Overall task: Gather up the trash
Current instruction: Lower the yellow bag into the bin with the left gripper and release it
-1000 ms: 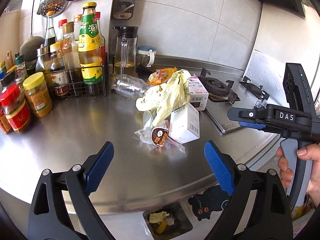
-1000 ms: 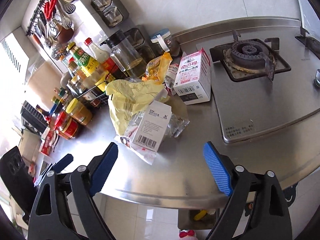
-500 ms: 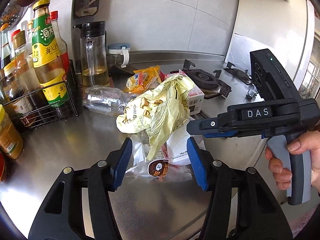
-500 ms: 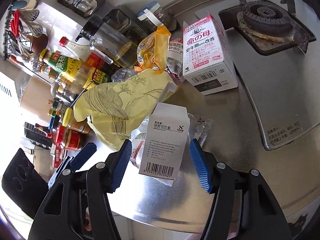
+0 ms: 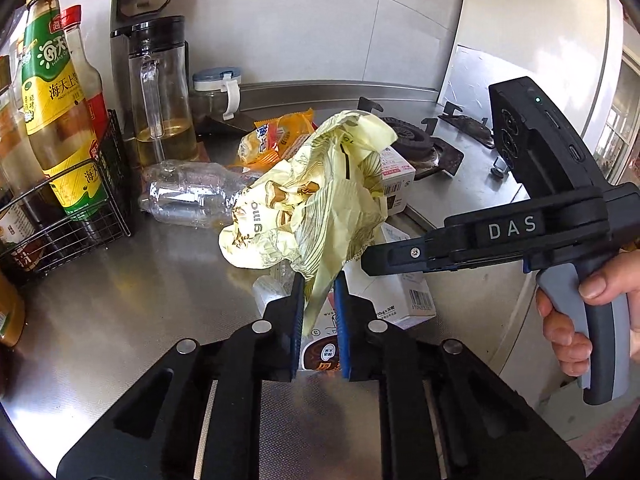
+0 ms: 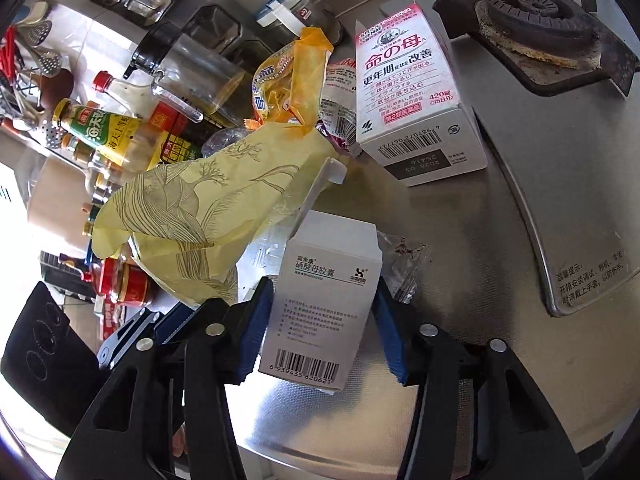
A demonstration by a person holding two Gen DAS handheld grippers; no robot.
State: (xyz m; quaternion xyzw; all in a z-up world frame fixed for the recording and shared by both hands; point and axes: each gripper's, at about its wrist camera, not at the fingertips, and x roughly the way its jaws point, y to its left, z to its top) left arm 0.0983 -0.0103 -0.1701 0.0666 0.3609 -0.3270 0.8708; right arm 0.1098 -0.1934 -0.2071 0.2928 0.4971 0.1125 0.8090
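A heap of trash lies on the steel counter [image 5: 120,300]. It holds a crumpled yellow bag [image 5: 320,200], a white box with a barcode [image 6: 324,300], a pink-and-white carton [image 6: 408,92], an orange snack wrapper [image 5: 280,140], a clear plastic bottle [image 5: 188,196] and a clear wrapper with a brown label [image 5: 320,354]. My left gripper [image 5: 319,284] is closing, its blue pads pinching the yellow bag's hanging lower edge. My right gripper [image 6: 323,284] is closing too, its pads against both sides of the white box. A hand [image 5: 576,320] grips the right gripper's handle.
A wire rack [image 5: 80,208] of sauce bottles and a glass oil jug [image 5: 160,92] stand at the back left. The gas stove burner [image 6: 536,4] sits to the right of the heap. The counter's front edge runs just below both grippers.
Both grippers came down and in onto the heap. The left jaws went from wide apart to pinching the yellow bag. The right jaws narrowed onto the white box.
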